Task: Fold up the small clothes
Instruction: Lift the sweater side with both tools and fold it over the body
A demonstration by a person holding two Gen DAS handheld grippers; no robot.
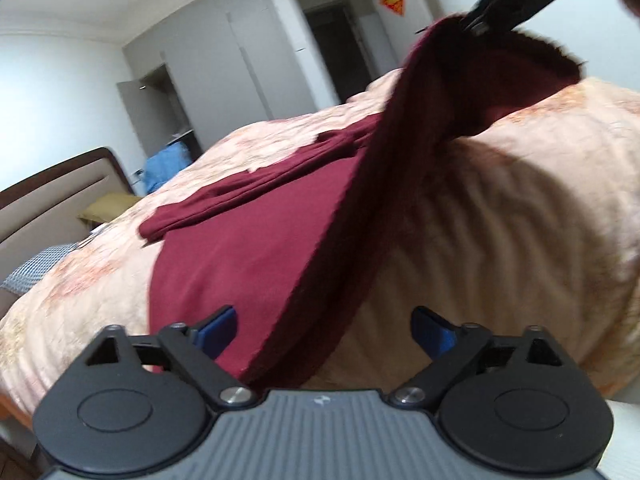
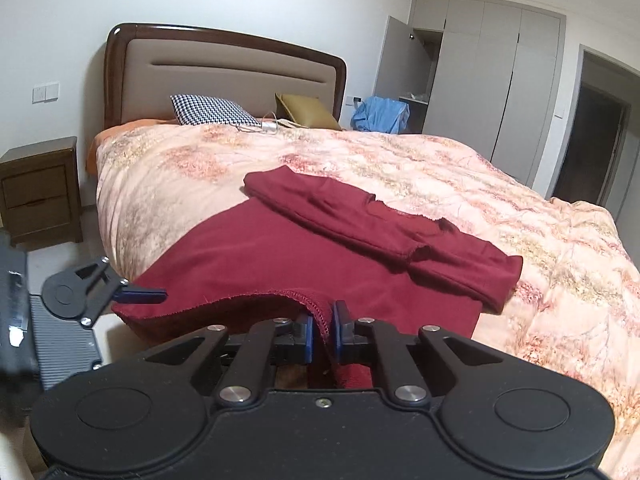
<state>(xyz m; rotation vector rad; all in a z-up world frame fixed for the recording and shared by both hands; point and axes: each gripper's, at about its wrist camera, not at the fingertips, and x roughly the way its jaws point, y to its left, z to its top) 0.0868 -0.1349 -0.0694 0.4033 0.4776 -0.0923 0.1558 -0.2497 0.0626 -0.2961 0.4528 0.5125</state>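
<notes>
A dark red long-sleeved top lies on the bed with both sleeves folded across its body. My right gripper is shut on the near hem, which is bunched between the blue pads and lifted off the quilt. In the left wrist view the right gripper hangs at the upper right, and the top stretches up to it as a taut ridge. My left gripper is open, and the lower hem corner lies between its fingers, unpressed. One blue fingertip of the left gripper shows at the hem's left end.
The bed carries a peach floral quilt and a padded headboard. At its head lie a checked pillow and an olive one. A wooden nightstand stands left, with grey wardrobes, a blue bundle and a dark doorway to the right.
</notes>
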